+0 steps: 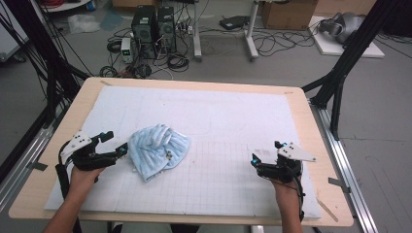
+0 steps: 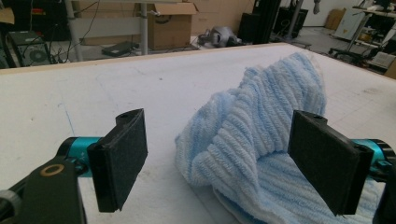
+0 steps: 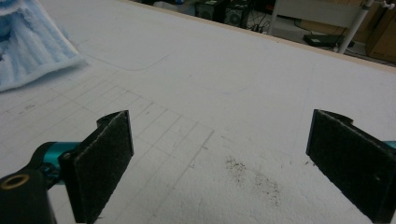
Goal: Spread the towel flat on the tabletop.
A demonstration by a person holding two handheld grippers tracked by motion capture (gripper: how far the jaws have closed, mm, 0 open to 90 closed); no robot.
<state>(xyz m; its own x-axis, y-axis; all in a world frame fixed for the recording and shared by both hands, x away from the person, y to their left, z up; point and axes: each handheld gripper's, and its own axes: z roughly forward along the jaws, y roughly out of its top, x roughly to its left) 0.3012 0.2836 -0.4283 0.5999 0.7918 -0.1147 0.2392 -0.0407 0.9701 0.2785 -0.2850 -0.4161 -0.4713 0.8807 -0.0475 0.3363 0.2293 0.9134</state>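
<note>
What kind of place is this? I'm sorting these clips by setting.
Most likely a robotics or data-collection lab, not a home. Black desktop computer towers sit on the grey floor among tangled cables, brown cardboard boxes stand behind, and the light wooden table carries a white gridded padded mat.

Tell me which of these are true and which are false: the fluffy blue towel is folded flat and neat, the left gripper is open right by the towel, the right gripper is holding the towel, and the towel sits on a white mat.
1. The blue towel is folded flat and neat. False: it lies crumpled in a bunched heap.
2. The left gripper is open right by the towel. True: its jaws stand wide apart with the towel's edge just ahead of them, not clamped.
3. The right gripper is holding the towel. False: its jaws are open with nothing between them, well off to the side of the towel.
4. The towel sits on a white mat. True: the mat covers most of the wooden table.
</note>
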